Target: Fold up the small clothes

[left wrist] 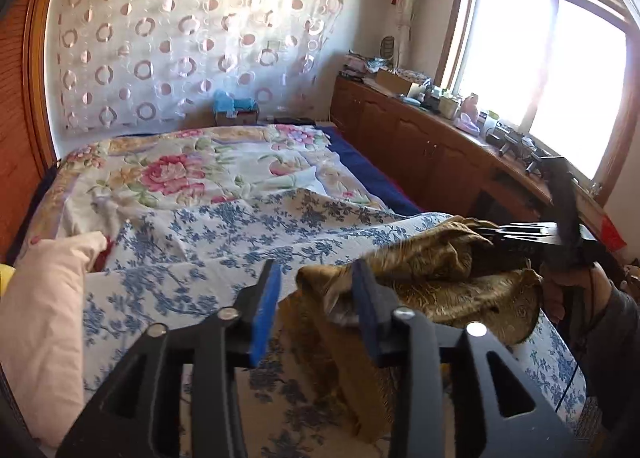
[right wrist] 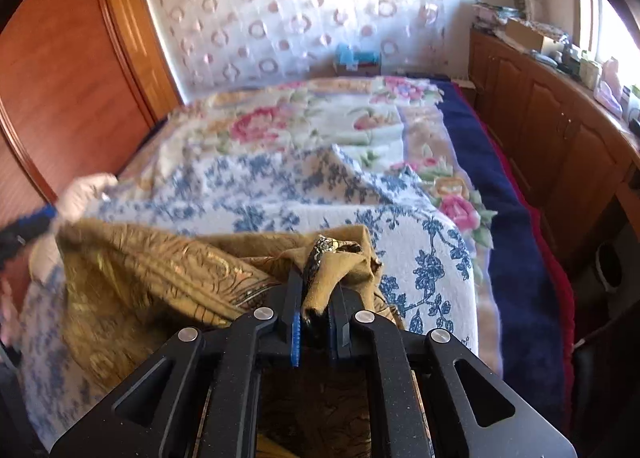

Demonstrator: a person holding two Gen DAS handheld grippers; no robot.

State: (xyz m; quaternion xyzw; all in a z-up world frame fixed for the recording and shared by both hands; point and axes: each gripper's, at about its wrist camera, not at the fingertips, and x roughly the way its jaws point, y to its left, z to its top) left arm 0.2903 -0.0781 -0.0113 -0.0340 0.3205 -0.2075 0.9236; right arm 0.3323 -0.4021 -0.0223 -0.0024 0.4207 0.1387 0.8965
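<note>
A small gold-brown patterned garment [left wrist: 432,254] hangs bunched above the blue-flowered quilt [left wrist: 224,226] on the bed. My left gripper [left wrist: 316,270] stands open, its blue pads apart. A fold of the garment drapes against the right-hand finger [left wrist: 366,298], but the pads do not press on it. To the right, my right gripper [left wrist: 520,234] is held by a hand [left wrist: 560,294] and pinches the garment's other end. In the right wrist view my right gripper [right wrist: 318,286] is shut on a gathered edge of the garment [right wrist: 140,278]. The left gripper [right wrist: 28,228] shows blurred at the far left.
A pale pink pillow [left wrist: 44,318] lies at the bed's left edge. A pink-flowered blanket [left wrist: 192,170] covers the far half, with a navy edge on the right. A wooden cabinet [left wrist: 420,138] topped with clutter runs under the window. A wooden wardrobe [right wrist: 60,78] stands at left.
</note>
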